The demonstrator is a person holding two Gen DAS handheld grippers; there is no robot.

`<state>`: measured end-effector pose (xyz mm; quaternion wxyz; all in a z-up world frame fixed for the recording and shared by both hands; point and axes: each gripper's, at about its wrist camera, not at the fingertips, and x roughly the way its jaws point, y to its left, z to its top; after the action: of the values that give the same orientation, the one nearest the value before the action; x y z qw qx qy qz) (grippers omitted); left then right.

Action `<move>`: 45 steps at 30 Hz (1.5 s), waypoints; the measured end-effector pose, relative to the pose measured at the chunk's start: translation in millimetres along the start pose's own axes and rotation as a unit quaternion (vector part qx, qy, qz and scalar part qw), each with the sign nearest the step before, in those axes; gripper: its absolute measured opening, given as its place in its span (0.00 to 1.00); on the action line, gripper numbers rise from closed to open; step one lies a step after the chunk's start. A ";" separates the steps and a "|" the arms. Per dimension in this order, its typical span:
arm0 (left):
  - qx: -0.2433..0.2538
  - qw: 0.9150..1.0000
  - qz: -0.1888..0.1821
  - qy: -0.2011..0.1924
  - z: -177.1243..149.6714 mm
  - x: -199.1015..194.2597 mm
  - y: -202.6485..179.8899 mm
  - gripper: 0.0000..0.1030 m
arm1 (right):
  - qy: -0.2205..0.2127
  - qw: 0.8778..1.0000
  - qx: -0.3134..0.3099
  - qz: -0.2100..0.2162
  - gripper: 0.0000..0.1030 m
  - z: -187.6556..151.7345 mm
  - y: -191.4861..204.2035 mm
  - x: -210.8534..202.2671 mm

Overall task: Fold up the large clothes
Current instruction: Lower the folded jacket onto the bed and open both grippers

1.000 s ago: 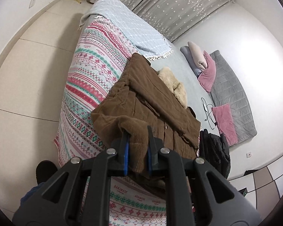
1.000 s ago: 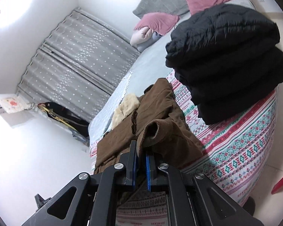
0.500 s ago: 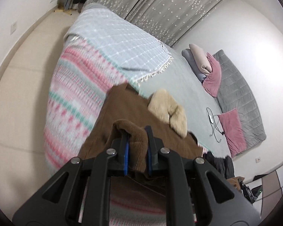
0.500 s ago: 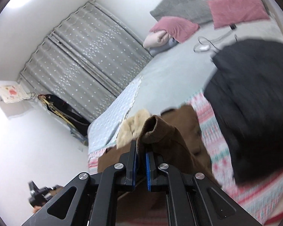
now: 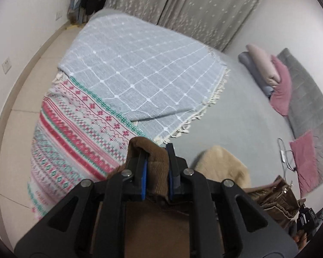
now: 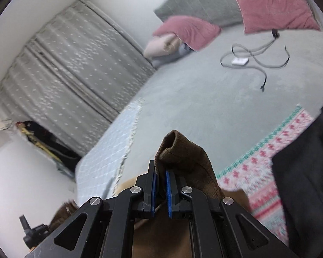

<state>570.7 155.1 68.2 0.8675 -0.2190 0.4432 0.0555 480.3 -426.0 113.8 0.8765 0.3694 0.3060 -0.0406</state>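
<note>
A brown corduroy jacket with a cream fleece collar is carried over the bed. My left gripper is shut on a thick bunched fold of the brown cloth, which hangs below the fingers. In the right wrist view my right gripper is shut on another fold of the jacket, and the cloth bulges above the blue pads. Most of the jacket is hidden under the grippers' frames.
The bed carries a grey sheet, a pale blue checked throw and a red-and-green patterned blanket. Pink pillows and a charger cable lie near the head. A black folded garment sits at the right. Grey curtains hang behind.
Both grippers have swept far forward over the bed with the jacket in them. The jacket no longer lies spread on the patterned blanket; its held edge now reaches past the collar.
</note>
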 end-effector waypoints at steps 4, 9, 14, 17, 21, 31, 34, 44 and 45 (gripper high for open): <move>0.029 0.997 0.048 0.052 0.9 84.1 -10.5 0.18 | -0.052 0.995 -0.013 -0.079 0.04 22.0 -12.3 56.1; 0.030 0.993 0.060 0.099 -4.8 141.0 -3.3 0.27 | 0.002 0.997 -0.014 -0.077 0.06 16.7 -43.3 117.2; -0.078 0.988 -0.091 0.097 14.6 109.1 46.2 0.46 | 0.049 0.983 -0.134 -0.114 0.31 -13.5 -45.1 128.9; -0.087 0.989 -0.111 0.048 20.7 77.6 65.3 0.69 | 0.088 0.985 -0.120 -0.088 0.63 -13.4 -58.9 129.7; -0.046 0.991 -0.122 0.041 7.7 67.4 79.9 0.71 | 0.127 0.982 -0.116 -0.073 0.63 -14.3 -69.5 137.2; 0.174 0.980 -0.013 0.099 -48.4 129.2 11.9 0.11 | 0.146 0.963 -0.194 -0.116 0.11 -49.3 -53.8 171.0; 0.176 0.983 -0.005 0.059 -43.8 114.7 8.8 0.08 | 0.090 0.963 -0.215 -0.138 0.08 -41.5 -37.1 149.3; 0.102 0.989 -0.012 -0.104 -7.7 57.4 -0.9 0.07 | -0.109 0.934 -0.299 -0.163 0.07 -21.6 68.5 91.5; 0.107 0.988 -0.001 -0.110 -8.3 63.7 -4.0 0.07 | -0.116 0.933 -0.298 -0.163 0.07 -20.4 72.2 94.6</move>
<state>603.9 141.7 14.7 0.9294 -0.1180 0.3485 0.0308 568.0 -345.4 94.2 0.9571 0.0288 0.2560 -0.1329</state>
